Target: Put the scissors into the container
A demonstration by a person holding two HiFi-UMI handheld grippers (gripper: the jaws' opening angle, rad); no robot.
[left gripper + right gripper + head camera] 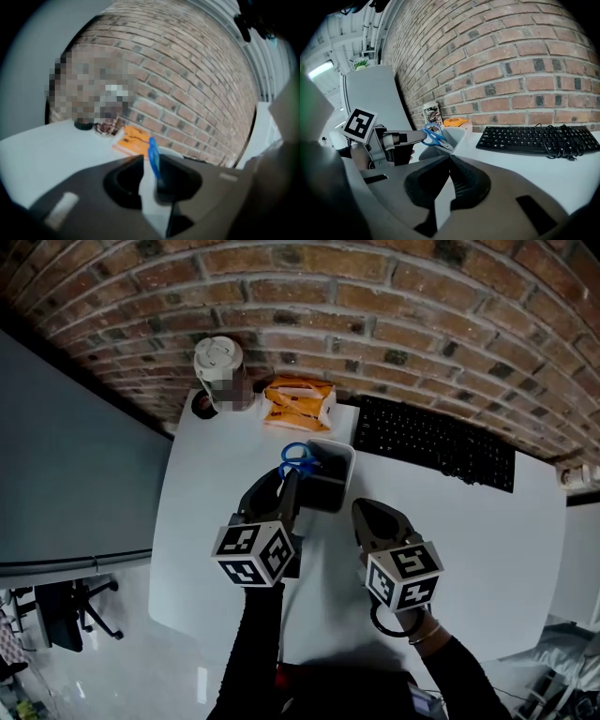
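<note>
Where the brick wall [394, 296] meets it, the white table [216, 521] carries a black keyboard [436, 442] along its right side. The left gripper [284, 478] reaches toward the table's middle with its jaws slightly spread. The blue handle of the scissors [297, 454] sits in the gap at the tips, and no pad can be seen pressing on it. The right gripper [362, 508] hangs just beside the left one, its jaws pressed together at the tips with nothing between them. The grey container [333, 491], an open rectangular bin, stands just ahead of both grippers, near the keyboard's left end. The scissors lean in it, blades pointing down inside and the handle loops sticking up over its left rim. Behind it an orange packet [298, 401] lies by the wall, with a white-lidded cup [217, 367] to its left.
</note>
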